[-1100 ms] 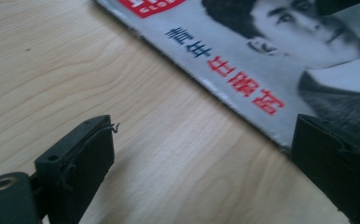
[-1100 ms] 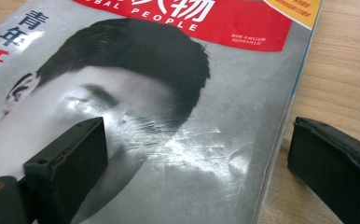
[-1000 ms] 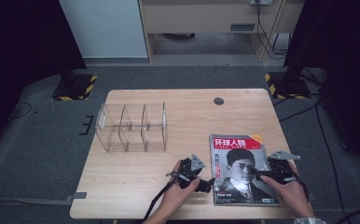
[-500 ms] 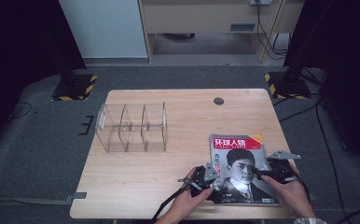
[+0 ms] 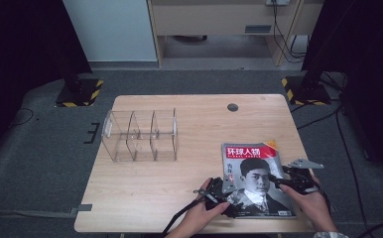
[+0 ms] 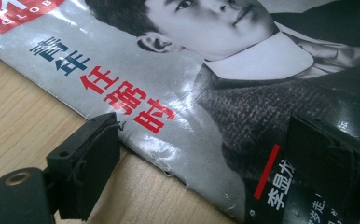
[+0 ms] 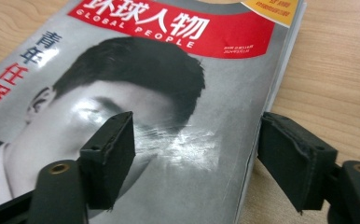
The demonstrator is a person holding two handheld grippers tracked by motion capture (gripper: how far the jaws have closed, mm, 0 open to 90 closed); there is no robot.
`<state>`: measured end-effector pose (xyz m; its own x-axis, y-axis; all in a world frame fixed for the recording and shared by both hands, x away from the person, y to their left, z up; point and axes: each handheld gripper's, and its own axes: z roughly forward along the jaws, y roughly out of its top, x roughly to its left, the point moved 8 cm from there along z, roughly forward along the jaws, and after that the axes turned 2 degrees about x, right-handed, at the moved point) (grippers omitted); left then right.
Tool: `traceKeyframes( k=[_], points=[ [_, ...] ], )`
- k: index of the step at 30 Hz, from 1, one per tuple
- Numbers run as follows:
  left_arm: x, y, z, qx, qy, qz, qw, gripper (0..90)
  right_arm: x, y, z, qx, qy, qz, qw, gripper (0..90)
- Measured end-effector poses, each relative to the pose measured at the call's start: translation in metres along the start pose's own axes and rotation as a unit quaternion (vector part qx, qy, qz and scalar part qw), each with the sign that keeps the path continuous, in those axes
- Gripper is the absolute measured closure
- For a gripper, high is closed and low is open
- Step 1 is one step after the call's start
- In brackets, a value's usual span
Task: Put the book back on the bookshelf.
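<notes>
Both grippers sit at the near edge of the wooden table (image 5: 145,198): the left gripper (image 5: 227,191) spreads its jaws wide across the magazine's (image 5: 256,178) left edge, one jaw over bare wood and one over the cover, gripping nothing, while the right gripper (image 5: 287,179) straddles the right edge, its jaws having just been narrowing yet not pressing on the pages between them. That glossy magazine, lying flat at about 5 o'clock on the tabletop, shows a black-and-white portrait under a red title band, with worn edges. Bare wood stretches toward 9 o'clock, and a clear acrylic divider rack (image 5: 140,135) stands well apart at 10 o'clock.
</notes>
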<state>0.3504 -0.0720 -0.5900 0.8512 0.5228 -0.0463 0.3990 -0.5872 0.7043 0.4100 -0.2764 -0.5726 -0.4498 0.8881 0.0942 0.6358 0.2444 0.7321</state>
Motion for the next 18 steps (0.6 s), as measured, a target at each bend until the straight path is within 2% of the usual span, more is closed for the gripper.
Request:
traceKeyframes(
  k=[3, 9, 18],
  points=[
    [0.0, 0.0, 0.0, 0.001, 0.002, -0.001, 1.0, 9.5, 0.003, 0.003, -0.002, -0.006, 0.001, 0.004, 1.0, 34.1],
    [0.0, 0.0, 0.0, 0.002, 0.003, -0.001, 1.0, 9.4, 0.014, 0.013, -0.01, -0.033, 0.018, -0.004, 0.9993, 40.2],
    [0.0, 0.0, 0.0, 0.002, 0.003, 0.0, 1.0, 9.3, 0.024, 0.017, -0.012, -0.04, 0.032, -0.015, 0.9986, 46.0]
  ],
)
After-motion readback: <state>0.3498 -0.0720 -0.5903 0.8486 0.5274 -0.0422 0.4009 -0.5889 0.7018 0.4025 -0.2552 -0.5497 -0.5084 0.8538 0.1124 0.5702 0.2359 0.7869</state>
